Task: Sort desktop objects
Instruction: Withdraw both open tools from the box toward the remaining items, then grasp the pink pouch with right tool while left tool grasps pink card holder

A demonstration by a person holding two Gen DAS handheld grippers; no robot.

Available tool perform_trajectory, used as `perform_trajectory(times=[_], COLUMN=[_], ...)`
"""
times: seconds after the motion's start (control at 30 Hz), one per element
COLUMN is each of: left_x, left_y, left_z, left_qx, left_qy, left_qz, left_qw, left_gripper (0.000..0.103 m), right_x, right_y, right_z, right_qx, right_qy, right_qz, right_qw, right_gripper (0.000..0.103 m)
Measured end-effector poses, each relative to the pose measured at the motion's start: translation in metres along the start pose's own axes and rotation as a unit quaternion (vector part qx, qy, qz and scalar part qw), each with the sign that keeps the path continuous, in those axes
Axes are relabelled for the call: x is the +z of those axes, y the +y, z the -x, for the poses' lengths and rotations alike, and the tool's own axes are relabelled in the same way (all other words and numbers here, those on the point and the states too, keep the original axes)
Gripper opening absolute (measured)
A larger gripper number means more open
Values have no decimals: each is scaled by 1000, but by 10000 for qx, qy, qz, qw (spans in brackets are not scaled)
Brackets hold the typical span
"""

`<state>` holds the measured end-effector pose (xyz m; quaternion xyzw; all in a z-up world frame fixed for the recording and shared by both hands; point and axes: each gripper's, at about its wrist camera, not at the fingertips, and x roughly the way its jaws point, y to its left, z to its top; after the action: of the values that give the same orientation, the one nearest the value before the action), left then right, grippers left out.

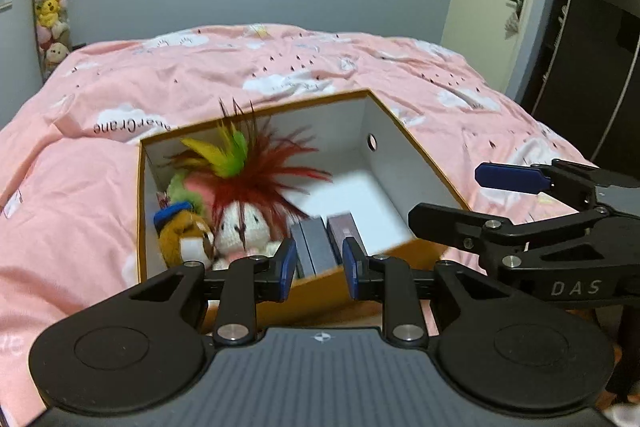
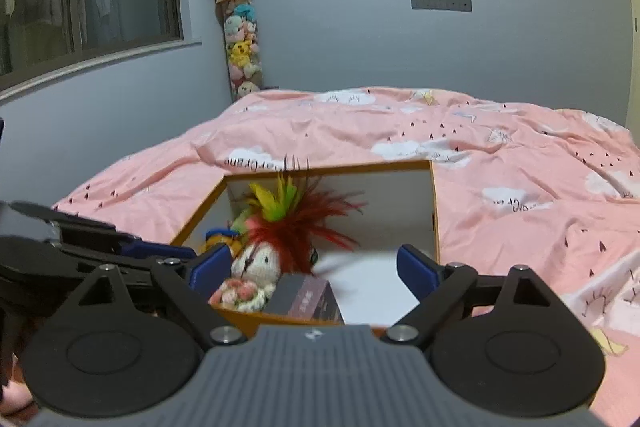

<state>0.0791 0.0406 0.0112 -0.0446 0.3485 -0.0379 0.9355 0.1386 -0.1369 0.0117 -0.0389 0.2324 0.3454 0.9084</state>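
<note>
A column of stacked plush toys stood at far left against the grey wall, a panda on top; the lower toys were too small to name; a pink duvet with white clouds covered the bed, its printed lettering only partly legible; on it sat an open orange-edged box with white inner walls, its near wall partly hidden behind the gripper bodies in both views. Inside, from left: a yellow-brown plush with a blue cap, half masked by its neighbours; a white knitted doll, its lower part cut off by the left gripper; a red, yellow and green feather tuft that rose above the box rim, blurred at the tips, its stem not visible; a greenish-pink item behind it, not identifiable; two dark rectangular packs on edge side by side, their print unreadable; the right half of the box floor lay bare. The left gripper hung over the near wall, jaws narrowly parted, nothing between the pads; the right gripper stood to its right, jaws spread wide and empty, its far finger over the duvet beyond the box corner.
</note>
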Motion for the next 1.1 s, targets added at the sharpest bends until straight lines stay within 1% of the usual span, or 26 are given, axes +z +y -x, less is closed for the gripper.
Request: perform_trajectory(times=[0.07,0.17,0.27,0.33,0.37,0.4,0.47,0.57,0.6,0.67,0.77,0.9,1.03,1.1], left_x=[-5,-15,-28,-36,-40,-43,-49,-59,-62,-67,-71,-73,-76,-75], left_y=[2,10,20,26,29,31,32,30,29,30,32,30,27,28], left_z=[1,0,5,10,12,13,14,13,12,11,11,9,7,8], left_qx=[-62,-131,-137,-117,-112,-117,-105,-23,-18,-7,-63,-170,-133,-94], left_qy=[191,604,815,913,974,1036,1214,1461,1517,1592,1625,1739,1798,1736], left_qz=[-41,148,300,358,372,369,298,198,202,242,298,250,184,197], left_qw=[9998,9980,9961,9951,9945,9939,9921,9891,9882,9869,9862,9843,9834,9846], left_gripper=[29,29,29,29,29,29,29,29,29,29,29,30,31,37], right_x=[-5,-13,-22,-28,-31,-35,-42,-52,-55,-61,-68,-69,-71,-72], right_y=[0,2,5,4,5,4,2,1,3,9,14,15,20,21], right_z=[3,6,5,2,-1,-5,-8,-9,-9,-10,-13,-14,-16,-19], right_qx=[44,162,195,211,173,125,122,191,220,261,424,495,611,646], right_qy=[124,369,591,821,981,1183,1435,1653,1709,1854,2012,2086,2184,2245], right_qz=[1,116,162,32,-46,-138,-298,-460,-463,-408,-410,-417,-315,-311], right_qw=[9999,9991,9979,9964,9950,9928,9891,9850,9840,9815,9778,9758,9734,9718], right_gripper=[91,91,91,90,87,81,76,76,73,64,57,56,56,56])
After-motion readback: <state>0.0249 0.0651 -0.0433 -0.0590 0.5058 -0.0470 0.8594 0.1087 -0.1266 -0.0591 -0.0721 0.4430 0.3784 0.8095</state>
